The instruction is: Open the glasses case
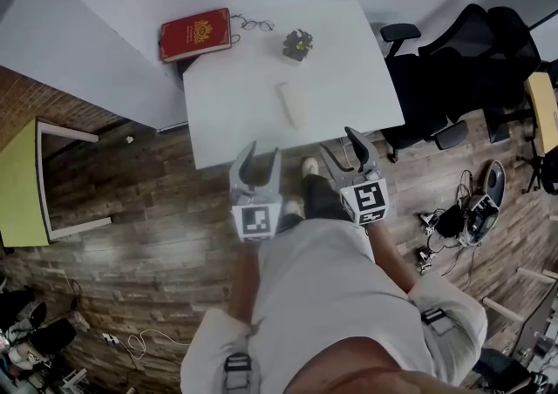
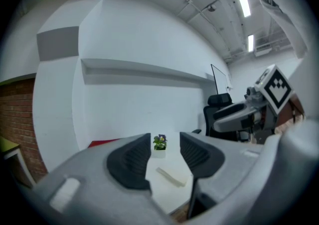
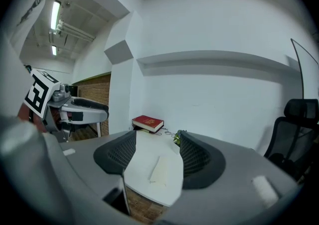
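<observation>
The white glasses case (image 1: 294,105) lies closed near the middle of the white table (image 1: 235,113), lengthwise away from me. Both grippers hover short of the table's near edge, over the wooden floor. My left gripper (image 1: 261,157) is open with nothing between its fingers. My right gripper (image 1: 341,143) is also open and empty. In the left gripper view the case (image 2: 172,175) shows through the gap of the left gripper (image 2: 164,157). In the right gripper view the case (image 3: 160,168) lies ahead between the jaws of the right gripper (image 3: 152,157).
A red book (image 1: 195,33) lies at the table's far left corner with a pair of glasses (image 1: 255,24) beside it. A small potted plant (image 1: 297,44) stands beyond the case. Black office chairs (image 1: 453,70) stand to the right, and cables (image 1: 449,227) lie on the floor.
</observation>
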